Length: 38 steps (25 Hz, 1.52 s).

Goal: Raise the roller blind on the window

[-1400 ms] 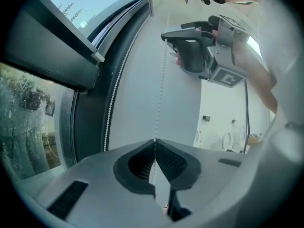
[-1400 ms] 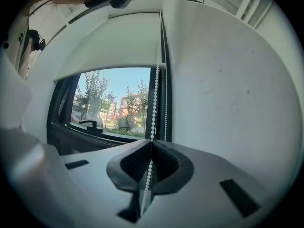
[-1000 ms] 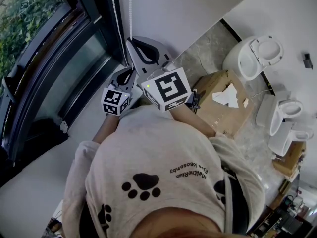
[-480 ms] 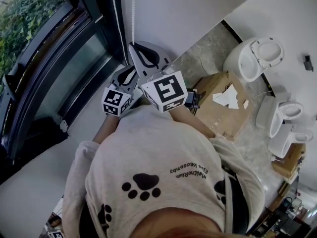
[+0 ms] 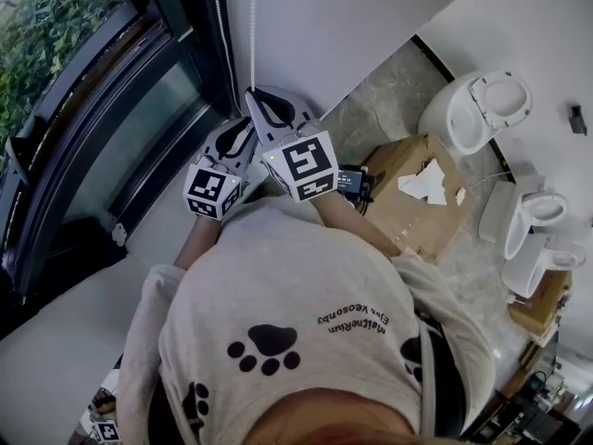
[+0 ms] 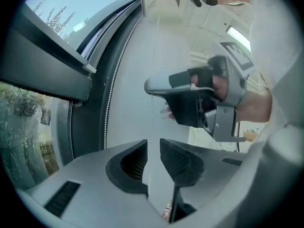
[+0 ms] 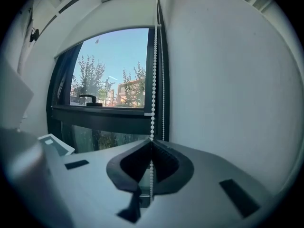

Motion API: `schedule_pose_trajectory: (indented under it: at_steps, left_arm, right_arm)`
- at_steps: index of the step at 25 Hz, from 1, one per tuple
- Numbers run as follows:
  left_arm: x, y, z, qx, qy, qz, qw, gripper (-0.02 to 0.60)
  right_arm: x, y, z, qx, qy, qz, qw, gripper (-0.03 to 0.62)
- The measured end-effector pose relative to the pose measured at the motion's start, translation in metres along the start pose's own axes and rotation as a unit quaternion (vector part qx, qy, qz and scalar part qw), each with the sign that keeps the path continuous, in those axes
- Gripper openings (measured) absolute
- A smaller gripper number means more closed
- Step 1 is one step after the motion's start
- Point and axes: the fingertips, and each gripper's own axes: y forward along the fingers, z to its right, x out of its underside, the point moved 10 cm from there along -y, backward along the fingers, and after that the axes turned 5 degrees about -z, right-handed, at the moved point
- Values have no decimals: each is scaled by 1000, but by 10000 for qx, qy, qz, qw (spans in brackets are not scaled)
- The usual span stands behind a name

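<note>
The white bead chain (image 7: 154, 80) of the roller blind hangs beside the dark window frame (image 7: 104, 113), with a second strand (image 7: 163, 80) just to its right. My right gripper (image 7: 152, 146) is shut on the nearer strand, which runs on down below the pads. In the head view, the right gripper (image 5: 251, 97) sits at the wall under the chain (image 5: 253, 26). My left gripper (image 5: 243, 130) is just below it. The left gripper's (image 6: 153, 148) jaws have just been opening. The chain (image 6: 152, 118) runs faintly through their gap, and the pads do not press on it. The right gripper (image 6: 199, 99) shows above.
A tilted window sash (image 6: 47, 65) juts out at the left. A window handle (image 7: 90, 98) sits on the frame. Behind me on the floor stand a cardboard box (image 5: 417, 193) and white toilets (image 5: 473, 105). The white wall (image 7: 228, 89) is to the right of the chain.
The right gripper has come down, still shut on the chain. The left gripper has shifted up a little under it.
</note>
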Motion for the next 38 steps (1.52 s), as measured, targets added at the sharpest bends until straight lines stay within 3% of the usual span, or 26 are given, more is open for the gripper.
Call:
schedule_pose_trajectory:
  at_steps: [12, 26, 35, 38]
  left_arm:
    - [-52, -25, -16, -632, -141, 566, 9963, 77]
    - [-176, -42, -2, -234, 427, 1093, 9928, 77]
    - [-221, -33, 0, 7, 634, 1196, 9908, 75]
    - [-226, -29, 2, -80, 881, 1090, 9901, 17]
  right_arm:
    - [12, 3, -1, 7, -5, -110, 9999, 9]
    - [11, 4, -4, -35, 10, -53, 10000, 9]
    - [14, 3, -8, -62, -71, -122, 9999, 9]
    - [15, 2, -8, -59, -66, -151, 9998, 9]
